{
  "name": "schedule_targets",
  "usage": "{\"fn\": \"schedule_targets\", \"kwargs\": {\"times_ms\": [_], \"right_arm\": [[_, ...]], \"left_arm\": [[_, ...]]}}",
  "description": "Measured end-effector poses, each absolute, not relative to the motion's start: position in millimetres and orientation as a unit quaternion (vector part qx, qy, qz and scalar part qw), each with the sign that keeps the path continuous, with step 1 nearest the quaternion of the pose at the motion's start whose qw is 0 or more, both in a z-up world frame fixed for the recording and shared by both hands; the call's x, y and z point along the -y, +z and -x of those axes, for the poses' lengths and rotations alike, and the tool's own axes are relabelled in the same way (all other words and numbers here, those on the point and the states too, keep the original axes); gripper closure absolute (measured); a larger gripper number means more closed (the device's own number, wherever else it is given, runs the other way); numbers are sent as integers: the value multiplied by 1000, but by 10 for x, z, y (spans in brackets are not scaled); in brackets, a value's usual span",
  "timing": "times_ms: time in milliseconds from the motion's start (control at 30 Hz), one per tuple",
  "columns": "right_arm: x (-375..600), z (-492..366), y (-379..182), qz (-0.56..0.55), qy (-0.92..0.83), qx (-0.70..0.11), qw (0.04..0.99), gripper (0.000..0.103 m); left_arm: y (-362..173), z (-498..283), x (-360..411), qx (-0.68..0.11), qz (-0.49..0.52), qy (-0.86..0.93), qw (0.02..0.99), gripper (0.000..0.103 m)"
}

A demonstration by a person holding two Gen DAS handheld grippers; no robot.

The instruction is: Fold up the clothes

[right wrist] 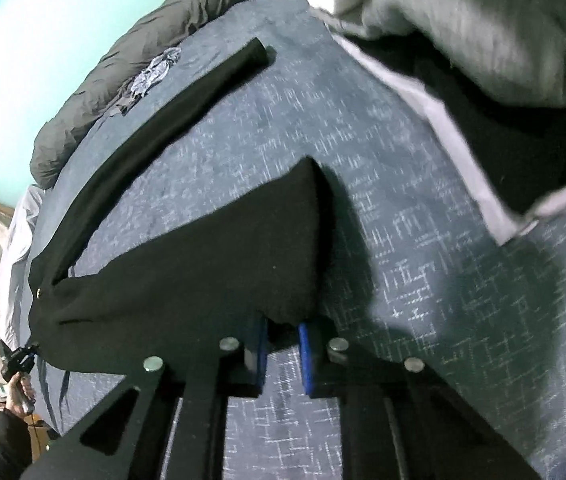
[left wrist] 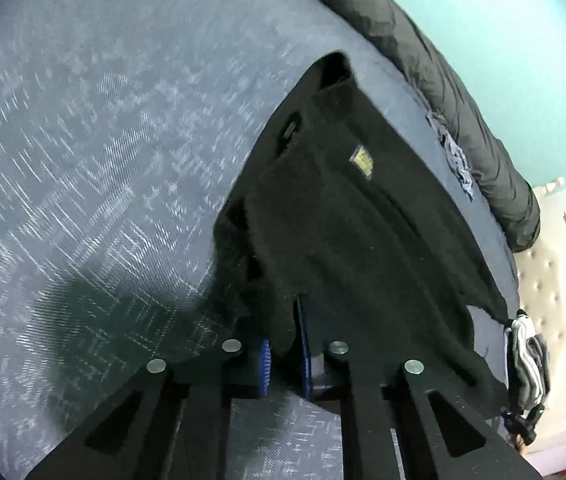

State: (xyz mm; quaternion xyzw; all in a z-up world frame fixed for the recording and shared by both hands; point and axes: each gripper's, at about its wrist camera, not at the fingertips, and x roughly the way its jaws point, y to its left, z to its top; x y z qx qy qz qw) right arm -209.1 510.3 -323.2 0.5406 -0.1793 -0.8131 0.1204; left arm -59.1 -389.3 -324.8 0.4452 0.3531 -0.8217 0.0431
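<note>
While both grippers gripped the same black garment point(left wrist: 347, 216), it hung stretched between them above the bed point(left wrist: 83, 160), which was covered in a blue-grey sheet with a pale crosshatch print. The left gripper point(left wrist: 286, 344) had its blue-padded jaws pinching a fuzzy edge of the cloth, which rose from between the pads and spread away to the upper right; a small yellow label point(left wrist: 362, 159) showed on the fabric, near its middle. The right gripper point(right wrist: 282, 340) likewise had its jaws closed on a bunched lower edge of the black garment point(right wrist: 203, 256), though the pads sat a little apart around the thick fold. From that pinch the cloth ran leftward toward the left gripper point(right wrist: 19, 360), seen small at the frame's left edge with the person's left hand point(right wrist: 19, 394) behind it. One long black sleeve point(right wrist: 155, 120) lay flat on the sheet, reaching away toward the far side of the bed. A dark grey quilt point(left wrist: 443, 80) lay rolled along the far edge against a turquoise wall point(left wrist: 503, 40), with a small crumpled grey-patterned cloth point(left wrist: 457, 156) just beside it. A heap of grey and white clothing point(right wrist: 463, 20) sat at the upper right of the right wrist view, resting on the bed. Both views were blurred.
</note>
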Motion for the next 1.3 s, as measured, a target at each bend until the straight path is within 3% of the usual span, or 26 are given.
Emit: {"fn": "schedule_targets", "kwargs": {"times_ms": [333, 567, 667, 733, 967, 1300], "right_arm": [[-5259, 1928, -2686, -524, -826, 158, 132, 94], [-5375, 1631, -3248, -570, -795, 167, 119, 93], [-5382, 1588, -3332, -577, -792, 165, 113, 88], [-5404, 1578, -3335, -577, -794, 161, 105, 78], [-5504, 1557, -3137, -555, -815, 140, 90, 74], [-5090, 1782, -2845, -525, -832, 103, 147, 68]], "left_arm": [[-2785, 251, 4070, -357, -434, -826, 36, 95], [-3257, 241, 4056, -379, -475, -793, 48, 94], [-3394, 214, 4080, -397, -478, -781, 59, 92], [-3405, 209, 4097, -397, -479, -781, 63, 89], [-3215, 170, 4109, -373, -483, -789, 76, 79], [-2723, 219, 3875, -311, -461, -826, 88, 76]]}}
